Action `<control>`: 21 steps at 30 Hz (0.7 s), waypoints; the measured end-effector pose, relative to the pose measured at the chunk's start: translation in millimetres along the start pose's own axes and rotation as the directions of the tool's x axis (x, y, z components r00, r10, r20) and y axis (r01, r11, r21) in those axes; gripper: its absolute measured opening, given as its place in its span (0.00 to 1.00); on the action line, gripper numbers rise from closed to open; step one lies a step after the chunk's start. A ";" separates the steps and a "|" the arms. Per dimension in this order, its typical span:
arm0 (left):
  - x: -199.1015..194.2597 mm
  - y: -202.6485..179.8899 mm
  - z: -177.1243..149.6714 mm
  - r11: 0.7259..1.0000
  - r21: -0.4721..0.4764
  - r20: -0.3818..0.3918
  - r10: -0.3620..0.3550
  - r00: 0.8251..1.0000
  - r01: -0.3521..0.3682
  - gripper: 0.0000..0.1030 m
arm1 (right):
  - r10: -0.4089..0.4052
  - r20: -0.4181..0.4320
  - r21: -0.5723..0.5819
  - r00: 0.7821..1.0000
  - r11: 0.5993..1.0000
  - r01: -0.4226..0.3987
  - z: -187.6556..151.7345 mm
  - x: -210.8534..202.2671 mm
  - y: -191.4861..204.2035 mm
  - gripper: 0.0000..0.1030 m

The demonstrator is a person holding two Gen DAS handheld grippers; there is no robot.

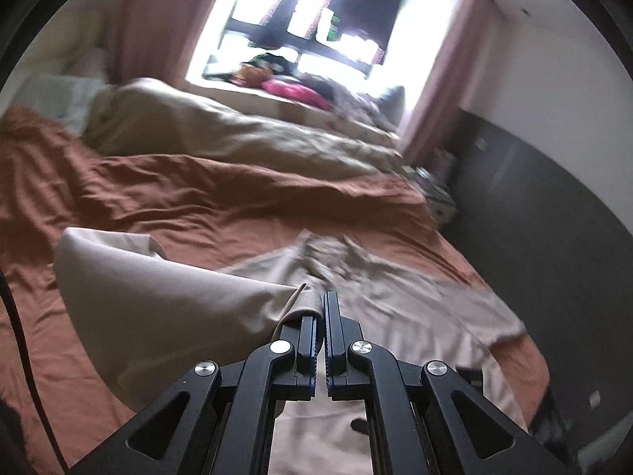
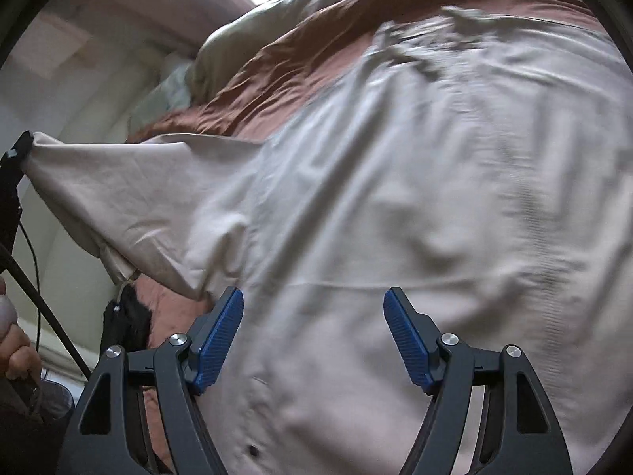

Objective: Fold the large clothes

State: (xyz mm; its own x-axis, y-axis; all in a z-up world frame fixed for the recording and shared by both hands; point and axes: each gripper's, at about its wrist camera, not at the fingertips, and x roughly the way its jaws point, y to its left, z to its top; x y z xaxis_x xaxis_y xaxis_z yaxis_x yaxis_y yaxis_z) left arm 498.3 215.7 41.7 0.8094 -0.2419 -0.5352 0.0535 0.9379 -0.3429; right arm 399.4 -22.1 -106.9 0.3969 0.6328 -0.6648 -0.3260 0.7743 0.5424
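Note:
A large beige shirt (image 1: 376,289) lies spread on a rust-brown bedsheet (image 1: 178,206). My left gripper (image 1: 321,304) is shut on the cuff of the shirt's sleeve (image 1: 158,297) and holds it lifted above the bed. In the right wrist view the shirt body (image 2: 395,198) fills the frame, and the lifted sleeve (image 2: 118,190) stretches left to the left gripper (image 2: 18,150) at the edge. My right gripper (image 2: 314,308) is open, its blue pads (image 2: 407,340) close above the shirt's lower body, holding nothing.
A beige duvet (image 1: 221,134) is bunched at the far side of the bed. A bright window (image 1: 316,27) with a cluttered sill lies beyond. A dark wall panel (image 1: 534,237) runs along the bed's right edge. A hand (image 2: 16,348) and cables show at the left.

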 end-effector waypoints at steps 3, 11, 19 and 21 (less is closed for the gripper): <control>22.9 -28.7 -9.8 0.998 0.046 -0.062 -0.047 0.997 0.050 0.03 | -0.023 0.023 0.048 0.999 0.999 0.022 -8.9 -24.1 -27.4 0.70; 100.0 -58.9 -61.1 0.989 -0.018 -0.355 -0.146 0.923 0.150 0.44 | -0.115 0.084 0.085 0.990 0.991 0.108 -27.0 -87.3 -54.7 0.70; 61.3 -37.2 -79.4 0.978 -0.103 -0.319 -0.206 0.925 0.182 0.71 | -0.114 0.141 0.034 0.983 0.993 0.110 -36.2 -120.1 -37.4 0.70; 53.5 -28.0 -77.0 0.974 -0.125 -0.306 -0.218 0.927 0.188 0.73 | -0.100 0.170 0.001 0.980 0.995 0.101 -37.2 -123.0 -28.0 0.70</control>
State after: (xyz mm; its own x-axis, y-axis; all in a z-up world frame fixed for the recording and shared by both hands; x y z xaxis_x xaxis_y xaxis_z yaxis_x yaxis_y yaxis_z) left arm 495.1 157.4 -36.7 0.5592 -0.5051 -0.6574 0.1312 0.8369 -0.5314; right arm 327.8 -121.7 -59.5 0.5674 0.5431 -0.6190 -0.2832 0.8345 0.4726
